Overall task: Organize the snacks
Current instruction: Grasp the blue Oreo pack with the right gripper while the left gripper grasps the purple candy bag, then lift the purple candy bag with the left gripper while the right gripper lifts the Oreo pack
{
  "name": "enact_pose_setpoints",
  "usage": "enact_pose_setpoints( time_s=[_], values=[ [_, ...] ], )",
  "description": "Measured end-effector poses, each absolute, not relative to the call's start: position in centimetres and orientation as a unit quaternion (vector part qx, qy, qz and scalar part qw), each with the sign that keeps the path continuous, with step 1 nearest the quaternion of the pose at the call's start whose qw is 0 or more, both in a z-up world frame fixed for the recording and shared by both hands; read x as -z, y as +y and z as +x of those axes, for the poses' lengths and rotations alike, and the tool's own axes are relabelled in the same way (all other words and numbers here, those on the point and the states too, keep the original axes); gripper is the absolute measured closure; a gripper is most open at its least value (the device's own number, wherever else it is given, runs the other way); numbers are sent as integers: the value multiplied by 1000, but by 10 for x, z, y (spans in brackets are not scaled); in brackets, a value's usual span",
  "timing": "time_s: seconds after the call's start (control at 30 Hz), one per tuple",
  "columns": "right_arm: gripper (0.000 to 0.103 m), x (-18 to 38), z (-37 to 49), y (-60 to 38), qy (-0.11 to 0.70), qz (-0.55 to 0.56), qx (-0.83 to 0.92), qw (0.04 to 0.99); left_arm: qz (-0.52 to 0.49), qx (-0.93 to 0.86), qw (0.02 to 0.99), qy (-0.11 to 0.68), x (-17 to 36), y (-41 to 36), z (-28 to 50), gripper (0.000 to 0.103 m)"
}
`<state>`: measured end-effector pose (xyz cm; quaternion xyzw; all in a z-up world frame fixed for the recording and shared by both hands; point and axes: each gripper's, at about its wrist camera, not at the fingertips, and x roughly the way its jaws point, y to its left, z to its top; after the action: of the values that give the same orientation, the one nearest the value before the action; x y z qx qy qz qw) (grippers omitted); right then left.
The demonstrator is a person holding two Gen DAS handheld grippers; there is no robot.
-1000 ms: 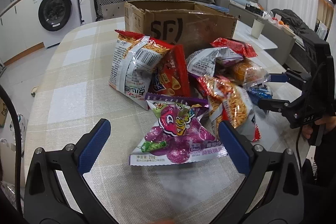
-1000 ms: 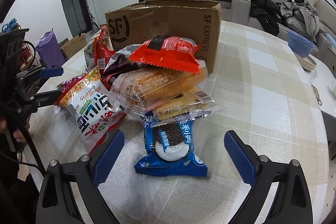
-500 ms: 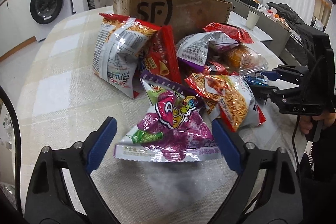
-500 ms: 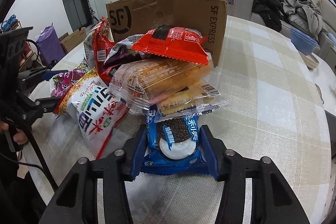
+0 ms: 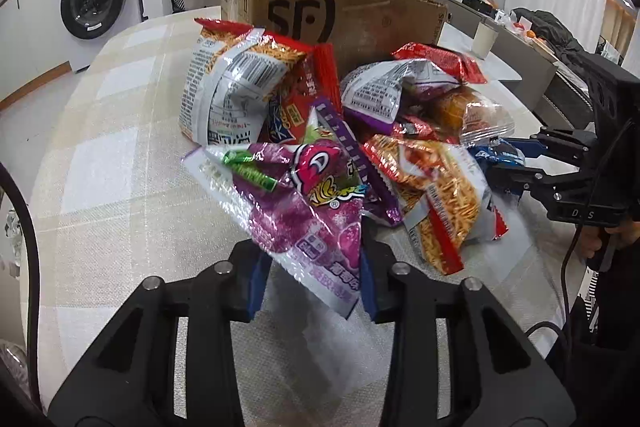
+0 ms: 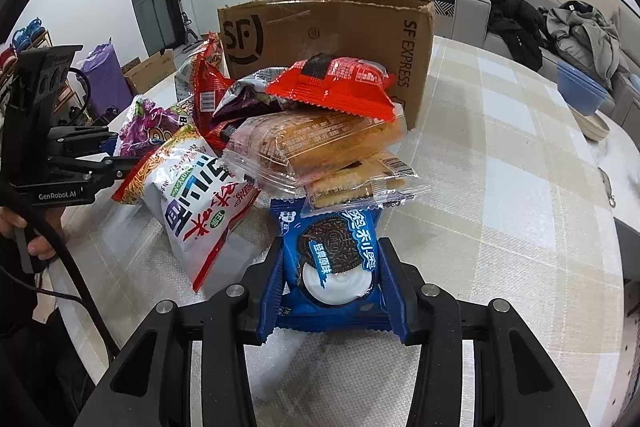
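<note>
A heap of snack bags lies on the checked tablecloth in front of a cardboard SF box [image 5: 352,15], which also shows in the right wrist view [image 6: 320,35]. My left gripper [image 5: 312,275] is shut on the purple candy bag [image 5: 308,203], which is tilted up off the cloth; that bag shows in the right wrist view [image 6: 148,125]. My right gripper [image 6: 332,291] is shut on the blue Oreo packet [image 6: 332,259], whose top lies under a clear biscuit pack [image 6: 352,183]. The right gripper also shows in the left wrist view [image 5: 516,163].
The heap holds a red-and-white noodle snack bag [image 6: 200,203], a red packet [image 6: 336,83] on top, a clear bread pack [image 6: 312,143] and a striped bag [image 5: 232,87]. A white cup [image 5: 486,41] stands at the back right. A blue bowl [image 6: 580,91] sits near the table's far edge.
Both grippers have closed: the left on the purple candy bag, tilting it up, the right on the Oreo packet. Both have moved in toward the heap.
</note>
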<state>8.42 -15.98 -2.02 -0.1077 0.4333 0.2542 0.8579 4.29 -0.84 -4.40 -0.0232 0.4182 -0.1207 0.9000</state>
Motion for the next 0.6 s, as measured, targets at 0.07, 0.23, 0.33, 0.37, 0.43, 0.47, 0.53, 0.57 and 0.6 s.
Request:
enact_pose_setpoints(
  time_s=[0.07, 0.23, 0.33, 0.37, 0.43, 0.47, 0.53, 0.57, 0.6],
  values=[
    [58, 18, 84, -161, 430, -108, -256, 859, -25, 122, 900, 418, 41, -6, 44, 70],
    [58, 14, 79, -163, 421, -110, -263, 861, -37, 129, 902, 410, 33, 4, 35, 72],
    [58, 12, 78, -166, 417, -108, -266, 862, -39, 132, 907, 399, 27, 11, 26, 72],
    [58, 12, 78, -167, 416, -108, -267, 863, -42, 134, 908, 396, 25, 13, 26, 73],
    [59, 10, 77, -167, 412, -107, -267, 865, -44, 136, 909, 391, 21, 15, 21, 73],
    [59, 9, 77, -168, 410, -106, -268, 865, -45, 137, 911, 386, 19, 17, 18, 73],
    [59, 5, 75, -171, 405, -105, -269, 868, -48, 143, 914, 377, 15, 19, 15, 73],
    [59, 4, 74, -173, 403, -104, -269, 869, -50, 145, 915, 373, 13, 22, 12, 73],
    [59, 2, 74, -175, 402, -103, -270, 869, -51, 147, 916, 369, 11, 25, 9, 73]
  ],
)
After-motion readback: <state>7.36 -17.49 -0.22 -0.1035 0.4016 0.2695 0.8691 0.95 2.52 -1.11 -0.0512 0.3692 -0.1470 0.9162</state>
